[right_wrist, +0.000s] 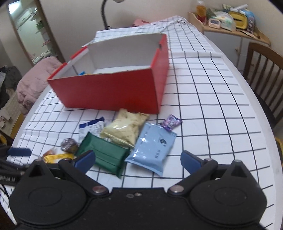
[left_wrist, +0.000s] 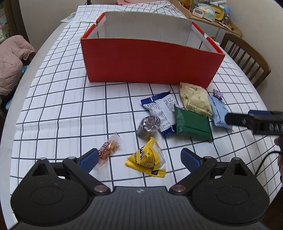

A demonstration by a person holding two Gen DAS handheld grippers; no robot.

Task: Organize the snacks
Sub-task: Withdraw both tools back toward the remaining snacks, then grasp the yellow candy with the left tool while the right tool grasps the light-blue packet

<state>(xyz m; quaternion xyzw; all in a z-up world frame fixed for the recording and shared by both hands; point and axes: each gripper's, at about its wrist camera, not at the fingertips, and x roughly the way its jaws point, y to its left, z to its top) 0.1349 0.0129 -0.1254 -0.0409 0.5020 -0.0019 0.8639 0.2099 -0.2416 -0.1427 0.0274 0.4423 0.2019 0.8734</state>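
Observation:
A red cardboard box (left_wrist: 150,60) (right_wrist: 113,90) stands open on the checked cloth, with a blue item and something yellow just showing inside in the right wrist view. In front of it lie loose snacks. My left gripper (left_wrist: 139,158) hangs open above a yellow packet (left_wrist: 147,160), with an orange candy (left_wrist: 108,147) by its left finger. Beyond are a dark foil ball (left_wrist: 148,125), a blue-and-white packet (left_wrist: 162,113), a green packet (left_wrist: 191,123) and a cream packet (left_wrist: 195,99). My right gripper (right_wrist: 138,160) is open over the light blue packet (right_wrist: 152,150).
A small purple candy (right_wrist: 170,122) lies beside the light blue packet. A wooden chair (left_wrist: 247,56) stands at the table's right side, a pink jacket (left_wrist: 12,62) at its left. A cluttered shelf (right_wrist: 230,21) is at the back right, a lamp stem (right_wrist: 104,14) behind the box.

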